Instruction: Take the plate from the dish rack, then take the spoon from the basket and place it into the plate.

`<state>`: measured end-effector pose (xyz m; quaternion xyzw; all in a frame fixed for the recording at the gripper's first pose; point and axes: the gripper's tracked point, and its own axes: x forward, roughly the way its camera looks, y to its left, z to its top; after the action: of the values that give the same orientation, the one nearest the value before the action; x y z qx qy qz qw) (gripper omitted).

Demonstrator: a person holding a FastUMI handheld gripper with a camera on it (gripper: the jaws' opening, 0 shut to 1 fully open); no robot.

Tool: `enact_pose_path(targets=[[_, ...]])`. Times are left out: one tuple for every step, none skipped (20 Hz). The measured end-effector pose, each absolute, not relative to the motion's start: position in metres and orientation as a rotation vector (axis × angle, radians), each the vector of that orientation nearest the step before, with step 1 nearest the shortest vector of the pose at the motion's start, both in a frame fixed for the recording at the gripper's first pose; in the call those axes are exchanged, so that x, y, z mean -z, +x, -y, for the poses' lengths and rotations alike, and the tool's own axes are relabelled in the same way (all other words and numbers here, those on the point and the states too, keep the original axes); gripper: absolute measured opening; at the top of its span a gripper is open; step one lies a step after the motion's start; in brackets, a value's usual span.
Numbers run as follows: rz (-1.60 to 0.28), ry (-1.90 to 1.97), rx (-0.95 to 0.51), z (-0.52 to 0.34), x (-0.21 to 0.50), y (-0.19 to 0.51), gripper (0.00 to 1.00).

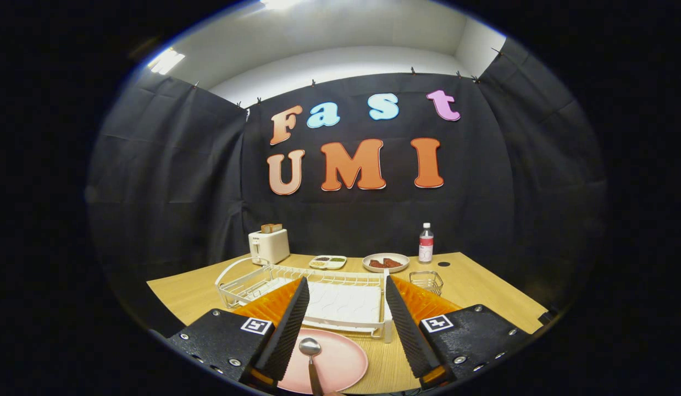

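The metal spoon [310,352] is laid on the round pink plate [340,363] before the white wire dish rack [296,286] (task seemingly done); jaws are held apart, empty.

No legible text on the bottle [426,243] label or other objects.

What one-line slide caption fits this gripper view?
Open gripper above a round pink plate holding a metal spoon, with the white wire dish rack beyond on the wooden table.
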<state>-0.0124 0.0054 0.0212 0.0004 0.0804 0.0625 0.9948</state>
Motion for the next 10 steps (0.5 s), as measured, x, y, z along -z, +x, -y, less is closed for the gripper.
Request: enact_pose_path(targets=[[-0.146, -0.006, -0.12, -0.005, -0.03, -0.01, 0.83], [-0.135, -0.015, -0.113, -0.003, -0.038, -0.009, 0.83], [-0.133, -0.023, -0.104, -0.002, -0.042, -0.007, 0.84], [-0.136, -0.03, -0.095, -0.002, -0.045, -0.005, 0.84], [-0.141, -0.035, -0.083, -0.001, -0.047, -0.002, 0.84], [-0.147, -0.038, -0.07, 0.001, -0.049, 0.0, 0.84], [-0.149, -0.04, -0.065, 0.0, -0.051, 0.003, 0.84], [-0.145, -0.038, -0.066, -0.003, -0.055, 0.004, 0.85], [-0.138, -0.034, -0.069, -0.005, -0.059, 0.004, 0.85], [-0.128, -0.028, -0.07, -0.007, -0.064, 0.004, 0.85]])
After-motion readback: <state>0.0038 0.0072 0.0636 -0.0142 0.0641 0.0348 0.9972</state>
